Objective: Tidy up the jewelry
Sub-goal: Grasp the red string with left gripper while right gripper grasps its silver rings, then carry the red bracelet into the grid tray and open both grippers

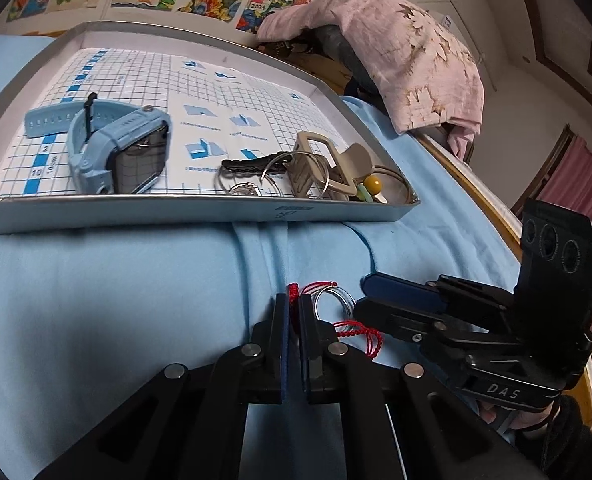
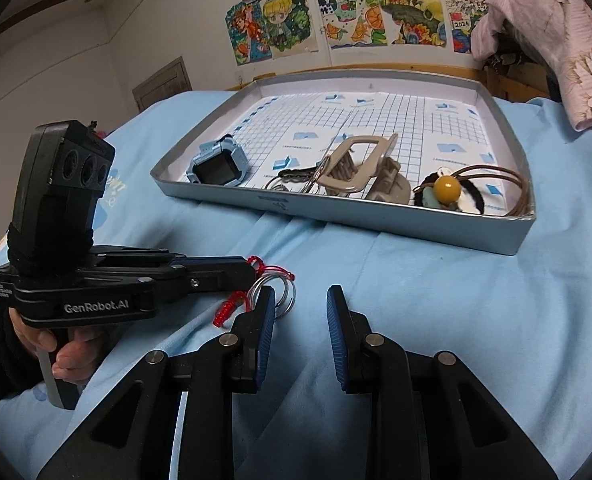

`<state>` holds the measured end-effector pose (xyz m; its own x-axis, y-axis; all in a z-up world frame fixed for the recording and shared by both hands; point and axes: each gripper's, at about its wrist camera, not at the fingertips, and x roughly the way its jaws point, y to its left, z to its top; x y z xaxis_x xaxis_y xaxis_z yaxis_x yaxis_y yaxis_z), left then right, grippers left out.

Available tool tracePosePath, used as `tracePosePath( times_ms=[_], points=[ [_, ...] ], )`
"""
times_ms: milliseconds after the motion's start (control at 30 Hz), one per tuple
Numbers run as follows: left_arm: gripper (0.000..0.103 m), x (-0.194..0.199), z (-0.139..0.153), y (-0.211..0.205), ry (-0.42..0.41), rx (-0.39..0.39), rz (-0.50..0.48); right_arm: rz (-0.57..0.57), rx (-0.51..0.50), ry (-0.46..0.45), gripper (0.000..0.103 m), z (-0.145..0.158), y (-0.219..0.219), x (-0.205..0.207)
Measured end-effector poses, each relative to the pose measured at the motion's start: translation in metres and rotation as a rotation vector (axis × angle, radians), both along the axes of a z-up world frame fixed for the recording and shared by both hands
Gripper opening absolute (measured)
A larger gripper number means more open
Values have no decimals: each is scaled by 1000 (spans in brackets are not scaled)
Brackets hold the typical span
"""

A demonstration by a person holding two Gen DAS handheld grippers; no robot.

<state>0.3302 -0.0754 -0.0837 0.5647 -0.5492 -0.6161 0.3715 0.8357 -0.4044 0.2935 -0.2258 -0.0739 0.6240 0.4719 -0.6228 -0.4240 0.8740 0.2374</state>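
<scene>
A red cord bracelet (image 1: 356,330) with clear rings (image 1: 334,300) lies on the blue bedsheet in front of the tray. My left gripper (image 1: 293,308) is shut on the red cord; it also shows in the right wrist view (image 2: 247,270), where the cord (image 2: 227,310) hangs from it. My right gripper (image 2: 300,304) is open and empty just right of the rings (image 2: 275,292); it also shows in the left wrist view (image 1: 370,292). The silver tray (image 1: 199,216) holds a blue watch (image 1: 123,148), keys (image 1: 255,164), a beige hair claw (image 1: 328,164) and a yellow-bead hair tie (image 2: 446,190).
The tray (image 2: 396,228) sits on the bed near the wall. A pink cloth (image 1: 396,60) is draped over things at the back right. A wooden bed edge (image 1: 488,204) runs along the right.
</scene>
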Motion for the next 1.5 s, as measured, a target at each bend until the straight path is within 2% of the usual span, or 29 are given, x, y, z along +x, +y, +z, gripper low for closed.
tracePosePath(
  times_ms=[300, 667, 733, 767, 833, 1267, 1500],
  points=[
    [4, -9, 2, 5, -17, 11, 48, 24, -4, 47, 24, -1, 9, 10],
    [4, -10, -1, 9, -16, 5, 63, 45, -79, 97, 24, -5, 25, 19],
    [4, -11, -1, 9, -23, 4, 60, 45, -83, 114, 20, -7, 28, 24],
    [4, -11, -1, 9, -25, 5, 60, 39, -86, 119, 7, -8, 29, 26],
    [4, -12, 0, 9, -32, 3, 60, 27, -65, 124, 4, -10, 27, 27],
    [3, -24, 22, 12, -114, -22, 74, -68, 71, 22, 4, 5, 1, 22],
    [3, -18, 54, -5, -182, 3, 58, -140, 145, -68, 4, 21, -18, 14]
  ],
)
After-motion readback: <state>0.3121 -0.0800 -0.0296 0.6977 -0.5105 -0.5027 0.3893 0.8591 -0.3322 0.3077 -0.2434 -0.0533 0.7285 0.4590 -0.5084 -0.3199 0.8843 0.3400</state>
